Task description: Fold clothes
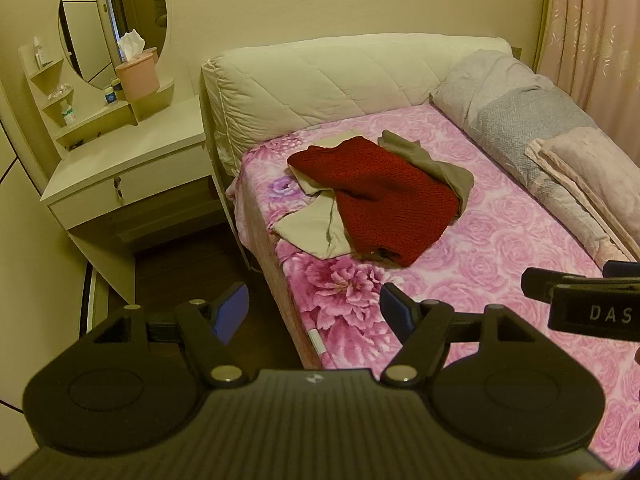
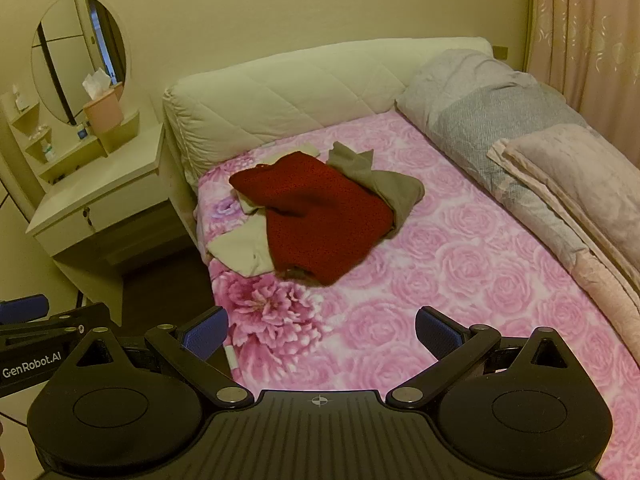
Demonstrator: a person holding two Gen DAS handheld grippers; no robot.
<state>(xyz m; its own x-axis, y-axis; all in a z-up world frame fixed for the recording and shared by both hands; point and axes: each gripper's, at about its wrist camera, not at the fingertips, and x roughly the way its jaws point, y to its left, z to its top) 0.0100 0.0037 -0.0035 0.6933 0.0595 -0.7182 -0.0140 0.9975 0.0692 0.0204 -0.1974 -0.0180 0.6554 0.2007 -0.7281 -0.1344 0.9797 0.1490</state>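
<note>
A bedroom with a pink rose-print bed [image 2: 460,280] and a cream dresser [image 1: 132,168] beside it; on the bed near the headboard lie a red knit [image 2: 320,216], a grey garment [image 2: 384,184] and a cream one [image 2: 240,248], heaped and overlapping, none squared; the left tool [image 1: 314,312] and right tool [image 2: 322,332] both hang apart, holding nothing, well short of the heap; folding well would mean lifting the red knit by two edge points and spreading it flat on bare bed.

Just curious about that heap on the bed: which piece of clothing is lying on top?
The dark red knitted sweater. It drapes over both others: the cream garment pokes out on its left, the grey-green one behind on its right.
</note>
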